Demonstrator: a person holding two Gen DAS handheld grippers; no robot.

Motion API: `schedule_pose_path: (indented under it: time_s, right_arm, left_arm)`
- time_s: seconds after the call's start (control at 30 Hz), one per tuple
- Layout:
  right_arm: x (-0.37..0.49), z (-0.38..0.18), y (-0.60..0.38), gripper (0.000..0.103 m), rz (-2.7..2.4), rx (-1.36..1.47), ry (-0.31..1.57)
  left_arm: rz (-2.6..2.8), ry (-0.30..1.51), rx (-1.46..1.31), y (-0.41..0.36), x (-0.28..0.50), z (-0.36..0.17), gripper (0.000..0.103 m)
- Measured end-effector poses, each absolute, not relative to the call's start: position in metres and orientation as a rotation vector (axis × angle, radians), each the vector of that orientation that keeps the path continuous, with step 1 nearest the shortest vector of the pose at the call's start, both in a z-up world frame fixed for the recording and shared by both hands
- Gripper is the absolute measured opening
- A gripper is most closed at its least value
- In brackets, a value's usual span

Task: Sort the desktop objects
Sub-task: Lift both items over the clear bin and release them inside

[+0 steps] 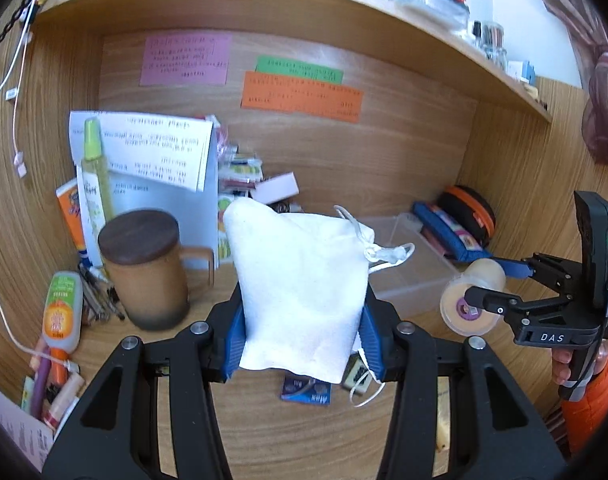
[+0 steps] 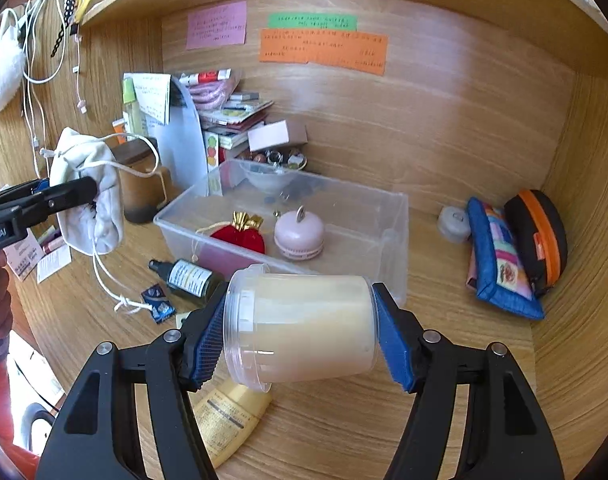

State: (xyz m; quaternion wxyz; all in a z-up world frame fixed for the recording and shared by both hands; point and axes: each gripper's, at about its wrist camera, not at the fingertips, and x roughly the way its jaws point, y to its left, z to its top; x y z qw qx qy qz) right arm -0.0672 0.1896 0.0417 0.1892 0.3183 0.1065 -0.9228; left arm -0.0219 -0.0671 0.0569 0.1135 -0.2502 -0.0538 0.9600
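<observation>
"DAS" is printed in pale letters on the black body of the right tongs [image 1: 486, 286], seen at three o'clock in the left wrist view. On the left tongs [image 2: 90, 194], at nine o'clock in the right wrist view, a cut-off mark ending "obot.AI" can be read. Writing on the pink note [image 2: 217, 25], green note [image 2: 313, 21] and orange note [image 2: 323, 51] is probably handwritten but illegible.

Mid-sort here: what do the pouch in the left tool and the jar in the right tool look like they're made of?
The pouch looks like soft off-white woven cotton, matte: it creases, sags and has a knotted drawstring. The jar looks like clear, glossy plastic, with cream-coloured contents showing through the wall; glass can't be ruled out. The left tool and the right tool each clamp theirs between blue pads.
</observation>
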Motion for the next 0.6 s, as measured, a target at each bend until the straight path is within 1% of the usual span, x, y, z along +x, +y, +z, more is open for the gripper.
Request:
schedule_pose_path:
  time_s: [0.3, 0.6]
  right_arm:
    - [-0.094, 0.062, 0.19, 0.064, -2.613, 0.851, 0.306]
    - [-0.139, 0.055, 0.183, 0.064, -2.592, 0.909, 0.302]
  left_arm:
    - [2.825, -0.126, -0.666, -0.062, -0.049, 0.084, 0.048]
    - [2.798, -0.093, -0.716, -0.051, -0.097, 0.081, 0.048]
